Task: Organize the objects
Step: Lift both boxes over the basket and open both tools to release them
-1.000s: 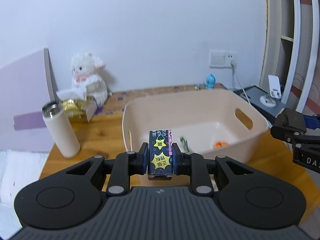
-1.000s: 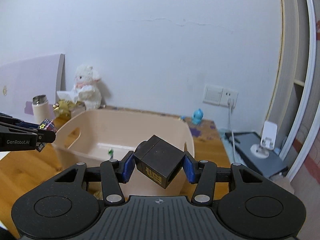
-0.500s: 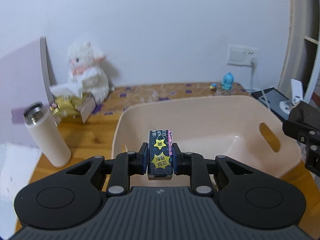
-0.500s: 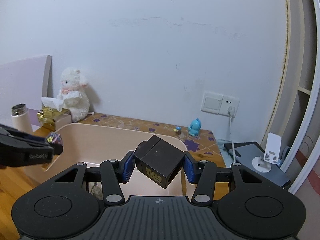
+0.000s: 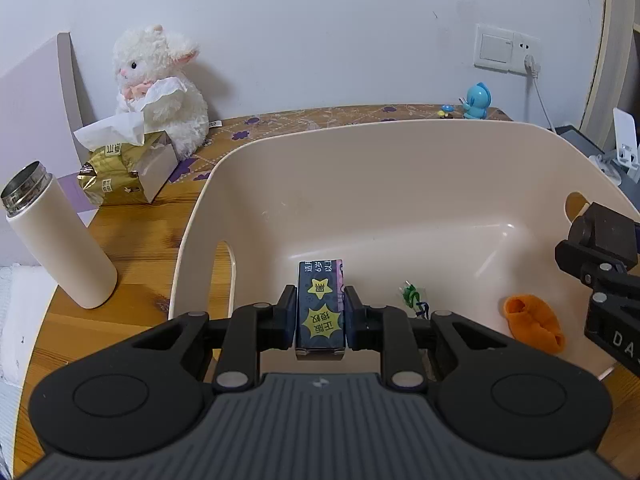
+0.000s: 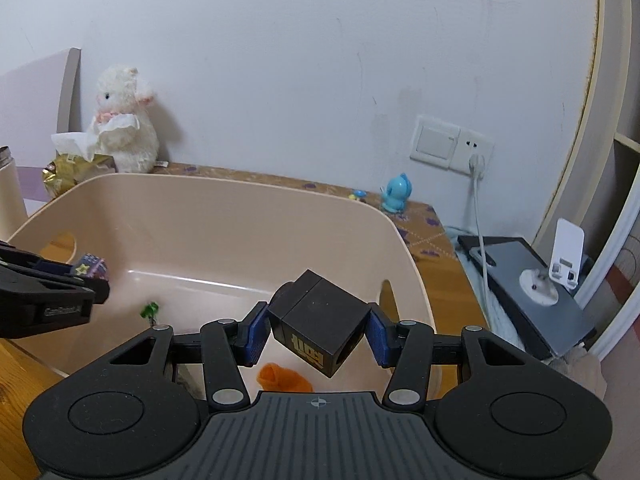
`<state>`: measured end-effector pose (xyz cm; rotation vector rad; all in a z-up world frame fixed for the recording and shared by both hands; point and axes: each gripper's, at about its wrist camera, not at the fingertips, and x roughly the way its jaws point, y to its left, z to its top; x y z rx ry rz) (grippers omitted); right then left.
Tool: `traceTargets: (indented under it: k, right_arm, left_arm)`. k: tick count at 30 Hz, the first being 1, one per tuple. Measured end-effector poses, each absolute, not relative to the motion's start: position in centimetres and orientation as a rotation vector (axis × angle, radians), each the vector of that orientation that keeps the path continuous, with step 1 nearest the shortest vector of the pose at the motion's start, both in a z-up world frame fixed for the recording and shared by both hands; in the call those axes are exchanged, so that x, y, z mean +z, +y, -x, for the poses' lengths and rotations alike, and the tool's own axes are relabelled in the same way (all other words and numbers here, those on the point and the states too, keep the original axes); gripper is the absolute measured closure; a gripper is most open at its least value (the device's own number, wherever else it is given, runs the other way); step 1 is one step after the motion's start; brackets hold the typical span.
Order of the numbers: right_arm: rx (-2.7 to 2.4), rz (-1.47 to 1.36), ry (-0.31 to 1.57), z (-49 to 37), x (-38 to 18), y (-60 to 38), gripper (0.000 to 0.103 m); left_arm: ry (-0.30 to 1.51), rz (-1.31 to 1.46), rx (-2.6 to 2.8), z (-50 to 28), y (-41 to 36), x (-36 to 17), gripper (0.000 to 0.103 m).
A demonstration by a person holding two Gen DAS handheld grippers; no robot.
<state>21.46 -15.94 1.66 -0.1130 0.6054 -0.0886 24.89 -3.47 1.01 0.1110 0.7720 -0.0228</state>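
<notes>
The left tool pinches a dark blue star-printed carton; the right tool pinches a tilted black cube-shaped box. Both hover over the beige plastic basin on the wooden desk, above an orange crumpled scrap.

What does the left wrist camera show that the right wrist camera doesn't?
Only the left wrist view shows the whole white flask standing on the wooden table, and the yellow stars on the face of the dark packet clamped in the left gripper.

Only the right wrist view shows the black cube from behind, tilted between the right gripper's jaws, and the grey tablet lying flat beside the table.

Both show the beige tub, the orange piece and small green item inside it, the plush lamb and the blue figurine.
</notes>
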Motion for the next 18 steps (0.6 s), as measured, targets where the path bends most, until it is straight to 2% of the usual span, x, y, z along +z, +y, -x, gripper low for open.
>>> traceTargets:
  k: [2,4,5,6,7,8,10,16,18]
  right_arm:
    - [-0.087,0.114,0.609,-21.3,1.7,-16.1,0.055]
    - [-0.085,0.117,0.602,-21.1,2.1,-16.2,0.054]
    - [-0.088,0.121,0.594,-20.8,2.3,-16.2,0.046]
    - [-0.086,0.123,0.584,-20.6,2.5,-16.2,0.045]
    - [-0.086,0.123,0.575,-20.2,2.9,-16.2,0.042]
    - [-0.089,0.121,0.566,-19.9,3.2,-16.3,0.041]
    - [-0.089,0.109,0.545,-19.0,4.0,-16.4,0.033]
    - [-0.08,0.071,0.504,-16.0,6.4,-17.1,0.024]
    - [-0.077,0.063,0.496,-14.7,7.1,-17.4,0.018]
  left_arm:
    - [0.766,-0.1,-0.018,-24.7,-3.3,1.3,0.075]
    - [0.767,-0.082,-0.038,-24.5,-3.3,1.7,0.062]
    - [0.768,-0.071,-0.058,-24.3,-3.3,2.0,0.058]
    - [0.766,-0.066,-0.067,-24.1,-3.4,2.3,0.046]
    - [0.76,-0.067,-0.058,-23.8,-3.5,2.7,0.026]
    - [0.737,-0.071,-0.04,-23.3,-3.6,3.1,0.02]
    - [0.698,-0.077,-0.033,-22.3,-3.5,4.0,0.017]
    - [0.669,-0.089,-0.043,-19.6,-3.2,6.6,0.016]
    - [0.646,-0.115,-0.047,-18.4,-3.2,7.2,0.014]
